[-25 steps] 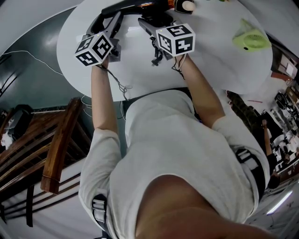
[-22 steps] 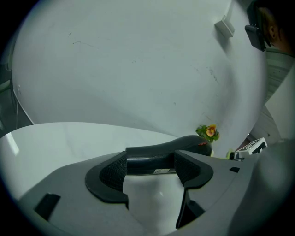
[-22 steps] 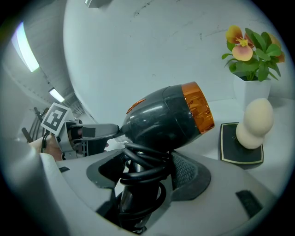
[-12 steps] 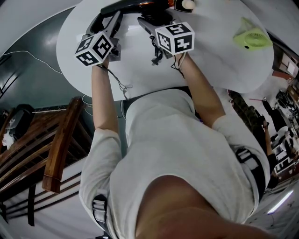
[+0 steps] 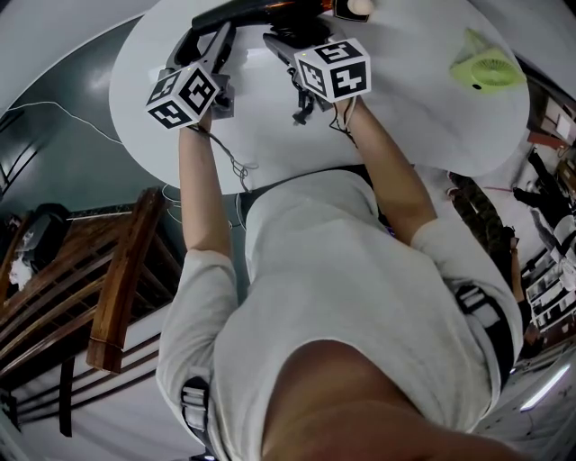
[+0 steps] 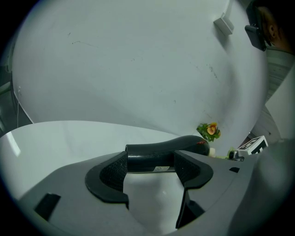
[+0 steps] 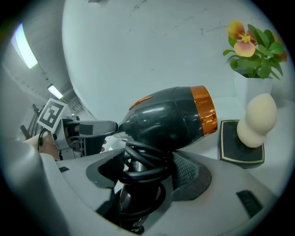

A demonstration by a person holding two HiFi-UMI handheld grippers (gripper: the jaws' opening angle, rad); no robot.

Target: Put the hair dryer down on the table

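Observation:
The hair dryer [image 7: 168, 119] is black with an orange ring, its cord wound round the handle. My right gripper [image 7: 145, 177] is shut on that cord-wrapped handle. The dryer's flat black nozzle [image 6: 159, 154] lies across my left gripper [image 6: 152, 169], whose pads press on it from both sides. In the head view both grippers are at the far side of the round white table [image 5: 405, 126], the left gripper [image 5: 216, 40] and right gripper [image 5: 290, 40] on the dryer [image 5: 247, 11]. Whether the dryer touches the tabletop, I cannot tell.
A cream egg-shaped object [image 7: 257, 120] sits on a black pad just right of the dryer, with a white pot of flowers [image 7: 256, 55] behind it. A green hand fan [image 5: 486, 67] lies at the table's right. A wooden chair [image 5: 103, 288] stands lower left.
The right gripper has shifted slightly farther onto the table with the dryer. The left gripper keeps its place and its hold.

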